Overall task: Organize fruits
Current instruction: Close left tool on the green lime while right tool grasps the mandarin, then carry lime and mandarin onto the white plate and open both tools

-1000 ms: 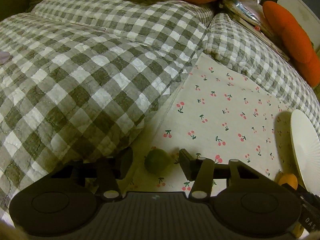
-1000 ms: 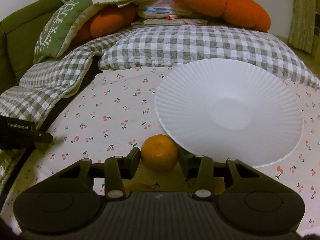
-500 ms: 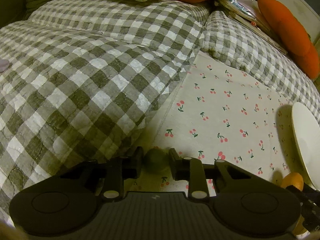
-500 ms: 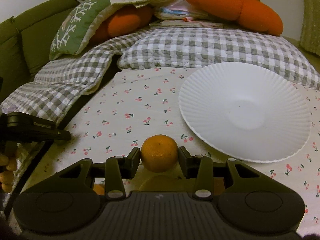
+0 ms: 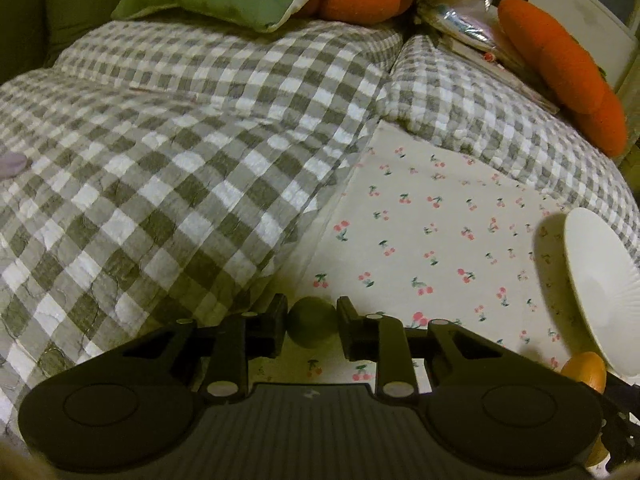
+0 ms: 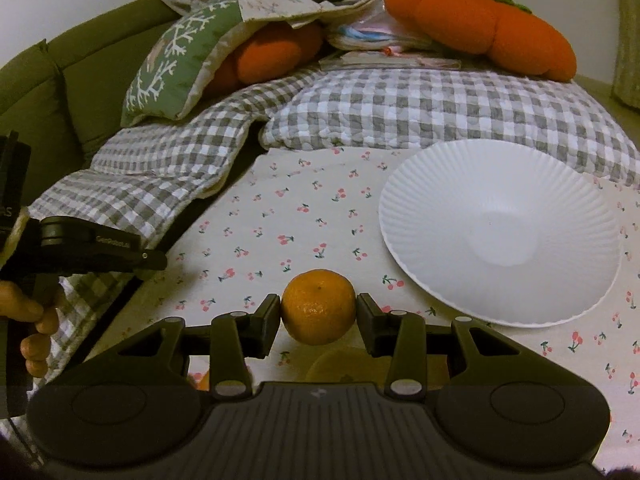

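A checked quilt (image 5: pixel 168 184) bulked just left of the left gripper (image 5: pixel 312 322), which pinched a lime (image 5: pixel 311 321) over the cherry-print cloth (image 5: pixel 432 240), open to its right up to the plate (image 5: pixel 600 280). The right gripper (image 6: pixel 318 312) pinched an orange (image 6: pixel 318 306) near the plate's (image 6: pixel 500 232) rim. The plate held nothing.

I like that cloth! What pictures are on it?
Little red cherries on the white cloth, clearest in the right wrist view.
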Demonstrator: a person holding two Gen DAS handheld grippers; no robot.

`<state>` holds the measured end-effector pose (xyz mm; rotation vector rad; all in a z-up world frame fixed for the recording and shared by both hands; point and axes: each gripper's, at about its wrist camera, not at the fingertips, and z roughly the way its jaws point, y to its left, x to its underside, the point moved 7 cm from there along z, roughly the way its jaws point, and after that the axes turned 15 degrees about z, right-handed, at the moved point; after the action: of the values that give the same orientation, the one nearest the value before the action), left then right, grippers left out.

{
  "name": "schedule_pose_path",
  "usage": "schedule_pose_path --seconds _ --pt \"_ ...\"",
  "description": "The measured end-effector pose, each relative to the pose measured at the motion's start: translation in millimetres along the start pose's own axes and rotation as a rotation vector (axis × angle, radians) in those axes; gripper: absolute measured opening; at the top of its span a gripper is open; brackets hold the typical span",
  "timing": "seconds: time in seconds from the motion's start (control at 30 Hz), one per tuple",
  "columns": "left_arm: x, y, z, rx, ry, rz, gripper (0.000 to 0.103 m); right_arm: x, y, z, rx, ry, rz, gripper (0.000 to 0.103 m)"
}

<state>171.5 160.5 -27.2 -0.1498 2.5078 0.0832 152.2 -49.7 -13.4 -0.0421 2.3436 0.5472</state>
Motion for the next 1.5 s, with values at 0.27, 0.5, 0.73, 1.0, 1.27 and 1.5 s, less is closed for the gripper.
schedule_pose_path --seconds 0.27,0.5,0.73,1.0,1.27,1.5 --pt "-13 -22 -25 0.036 -0.07 0.017 0.011 -9 1 -18 -0.019 0.005 0.018 0.038" --pt "-26 -51 -38 0.081 -0.107 0.022 0.011 -29 -14 -40 -0.016 -0.028 0.025 0.038" --pt "-38 -98 -49 0.152 -0.146 0.042 0.011 -50 -41 -63 0.005 -0.073 0.059 0.038" --pt "-38 -155 -47 0.216 -0.161 0.133 0.011 -60 -74 -72 0.059 -0.069 0.043 0.038" --pt "-38 -196 -27 0.242 -0.15 0.214 0.011 -64 -108 -62 0.102 -0.042 0.112 0.038" --pt "-30 -222 -16 0.221 -0.153 0.326 0.011 -52 -119 -47 0.126 0.003 0.111 0.038"
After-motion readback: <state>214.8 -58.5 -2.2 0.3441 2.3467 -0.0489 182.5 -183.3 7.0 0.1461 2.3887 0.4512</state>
